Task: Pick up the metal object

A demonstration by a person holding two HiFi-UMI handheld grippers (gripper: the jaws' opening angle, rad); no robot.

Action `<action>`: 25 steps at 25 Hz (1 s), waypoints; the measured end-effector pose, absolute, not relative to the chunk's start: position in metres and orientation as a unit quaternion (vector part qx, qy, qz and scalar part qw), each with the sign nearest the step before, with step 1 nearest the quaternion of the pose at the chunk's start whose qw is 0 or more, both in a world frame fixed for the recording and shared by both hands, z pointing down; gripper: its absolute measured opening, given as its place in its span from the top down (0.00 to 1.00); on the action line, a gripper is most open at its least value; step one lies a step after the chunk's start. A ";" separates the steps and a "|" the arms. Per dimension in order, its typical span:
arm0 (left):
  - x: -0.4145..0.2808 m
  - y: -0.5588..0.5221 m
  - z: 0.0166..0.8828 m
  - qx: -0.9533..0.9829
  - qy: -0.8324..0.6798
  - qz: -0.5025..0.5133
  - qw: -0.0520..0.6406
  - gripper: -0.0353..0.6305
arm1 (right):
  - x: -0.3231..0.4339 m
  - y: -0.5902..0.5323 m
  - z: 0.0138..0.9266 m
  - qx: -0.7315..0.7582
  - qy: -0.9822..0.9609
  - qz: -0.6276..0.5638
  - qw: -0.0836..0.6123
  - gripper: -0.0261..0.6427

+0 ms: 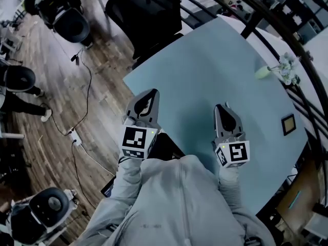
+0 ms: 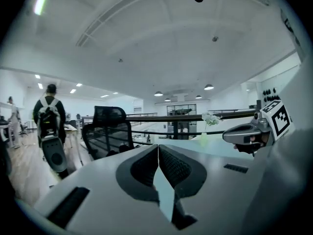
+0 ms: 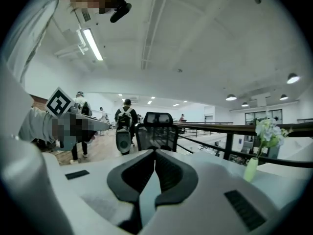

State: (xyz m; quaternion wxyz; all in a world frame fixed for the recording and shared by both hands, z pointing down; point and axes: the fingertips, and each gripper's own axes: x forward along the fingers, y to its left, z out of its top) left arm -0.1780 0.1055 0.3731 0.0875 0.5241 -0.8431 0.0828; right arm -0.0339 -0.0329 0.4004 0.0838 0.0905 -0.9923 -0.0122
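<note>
Left gripper [image 1: 149,93] and right gripper [image 1: 224,107], jaws pressed together, nothing held.
Both hover over the table [image 1: 205,65], seemingly poised before a reach; the likely metal object [image 1: 288,124], a small square piece, lies by the table's right edge, well apart.

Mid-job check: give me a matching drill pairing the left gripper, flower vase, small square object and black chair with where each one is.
Things:
1. left gripper
2. flower vase
3. small square object
4. black chair

Places:
a. beyond the table's far edge
b. flat on the table by its right edge
c. jaws shut, at the table's near left edge
d. far right of the table, by the railing

Pairs: 1-c, 2-d, 3-b, 4-a
</note>
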 end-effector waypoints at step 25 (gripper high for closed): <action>-0.076 -0.167 0.404 0.858 -0.494 0.112 0.078 0.91 | 0.132 -0.133 0.411 0.552 -0.824 0.031 0.124 0.92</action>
